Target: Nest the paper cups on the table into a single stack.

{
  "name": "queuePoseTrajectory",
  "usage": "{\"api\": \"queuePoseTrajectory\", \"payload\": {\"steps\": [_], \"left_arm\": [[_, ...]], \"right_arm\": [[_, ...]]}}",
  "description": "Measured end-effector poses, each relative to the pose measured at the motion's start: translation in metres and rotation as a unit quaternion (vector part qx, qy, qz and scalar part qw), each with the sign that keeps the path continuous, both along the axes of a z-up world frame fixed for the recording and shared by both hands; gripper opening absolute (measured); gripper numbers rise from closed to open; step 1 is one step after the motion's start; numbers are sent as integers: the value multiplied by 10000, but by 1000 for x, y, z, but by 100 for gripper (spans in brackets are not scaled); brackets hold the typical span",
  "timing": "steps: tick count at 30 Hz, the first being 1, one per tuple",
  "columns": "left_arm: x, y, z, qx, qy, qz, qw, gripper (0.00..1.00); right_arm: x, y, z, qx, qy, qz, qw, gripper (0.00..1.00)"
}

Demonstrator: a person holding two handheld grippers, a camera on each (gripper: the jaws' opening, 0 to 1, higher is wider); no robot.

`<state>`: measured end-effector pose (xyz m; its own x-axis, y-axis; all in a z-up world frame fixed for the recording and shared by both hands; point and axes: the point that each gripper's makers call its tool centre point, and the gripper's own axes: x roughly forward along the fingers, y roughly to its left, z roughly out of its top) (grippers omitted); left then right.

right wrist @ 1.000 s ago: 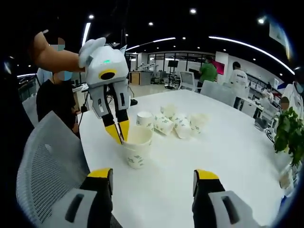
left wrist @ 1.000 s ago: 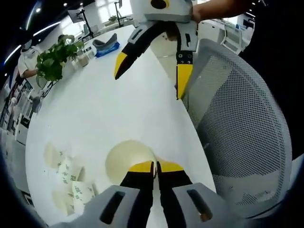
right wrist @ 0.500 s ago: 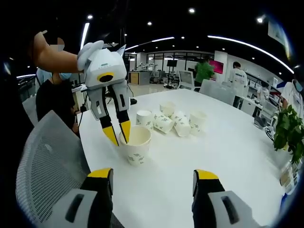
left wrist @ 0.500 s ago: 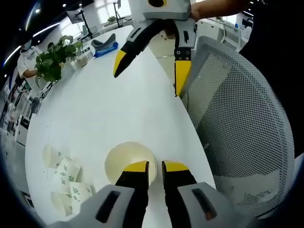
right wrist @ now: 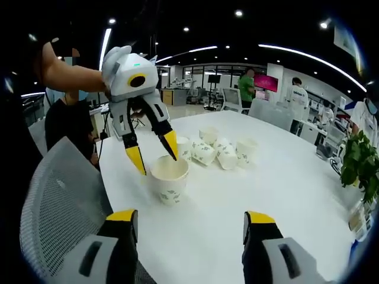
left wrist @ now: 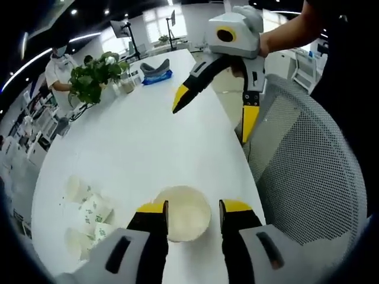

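An upright white paper cup [right wrist: 169, 180] with green print stands on the white table [right wrist: 284, 177] near its edge. My left gripper [right wrist: 154, 152] hovers just above the cup's rim, open, one finger on each side and nothing held. From the left gripper view, the same cup [left wrist: 182, 213] lies below my open left gripper [left wrist: 194, 208]. Several loose cups [right wrist: 216, 151] lie and stand in a cluster further along the table, also seen as the cluster [left wrist: 89, 213] beside the jaws. My right gripper [right wrist: 190, 217] is open and empty, back from the cup, and its open fingers [left wrist: 250, 121] hang over the table edge.
A grey mesh chair [left wrist: 302, 171] stands close against the table edge beside the cup. A potted plant [left wrist: 95, 77] and a blue-grey object [left wrist: 155, 70] sit at the far end of the table. People stand and sit in the office behind.
My left gripper was shut on the cup's rim; it has opened, let go and risen slightly. The cup now stands free on the table. My right gripper stays open.
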<state>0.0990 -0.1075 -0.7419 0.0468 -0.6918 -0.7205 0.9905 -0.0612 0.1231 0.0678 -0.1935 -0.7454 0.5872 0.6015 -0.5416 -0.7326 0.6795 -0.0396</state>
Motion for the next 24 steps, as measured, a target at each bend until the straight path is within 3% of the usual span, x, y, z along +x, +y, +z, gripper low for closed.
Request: {"api": "queuePoseTrajectory", "payload": {"steps": [10,24], "left_arm": [[21,17,23,-559,-30,804,9952,46],[56,57,42,-1150,-263,2094,9707,62]], "right_arm": [[-1,6,2,41,-56,103,9999,86],[2,7,6,122,-89,100,9998,97]]}}
